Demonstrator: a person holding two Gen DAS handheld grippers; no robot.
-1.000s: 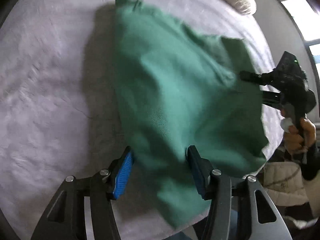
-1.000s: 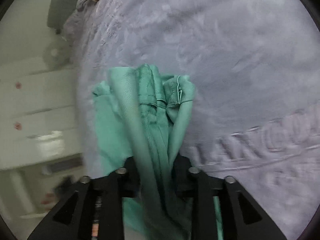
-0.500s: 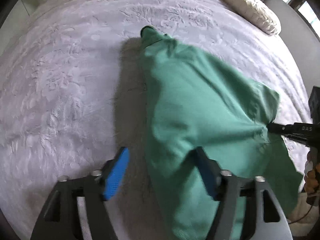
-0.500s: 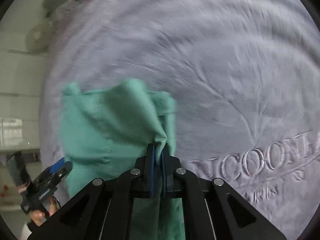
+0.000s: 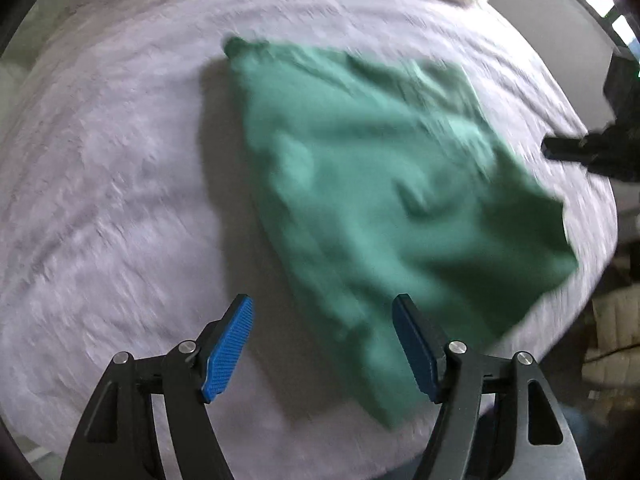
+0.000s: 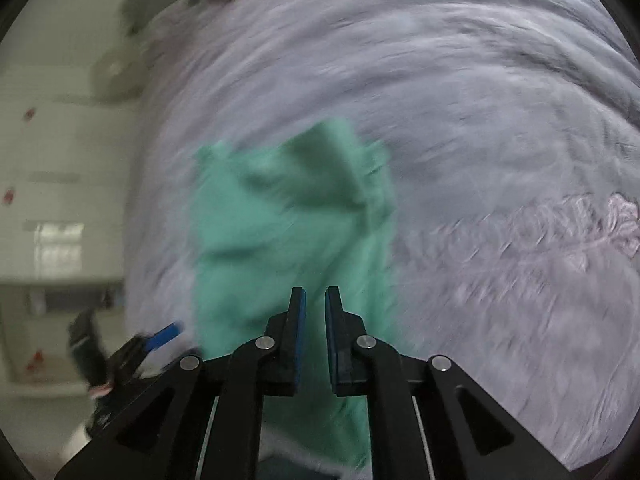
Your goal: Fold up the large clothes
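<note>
Lying spread on the pale lilac textured bedspread [image 5: 120, 184]: the green cloth garment [image 5: 380, 200], rumpled. My left gripper [image 5: 322, 346] gapes wide above its near edge, gripping nothing. My right gripper [image 6: 315, 312], lately closing, shows a narrow empty slit between the jaws.

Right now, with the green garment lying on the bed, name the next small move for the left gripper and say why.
Probably lower the left gripper onto the near edge of the green garment and close on it. Its jaws are open and hold nothing, the cloth lies loose and rumpled on the bed cover, and a strip of it runs just below the right-hand finger, so it looks like the nearest hold.
</note>
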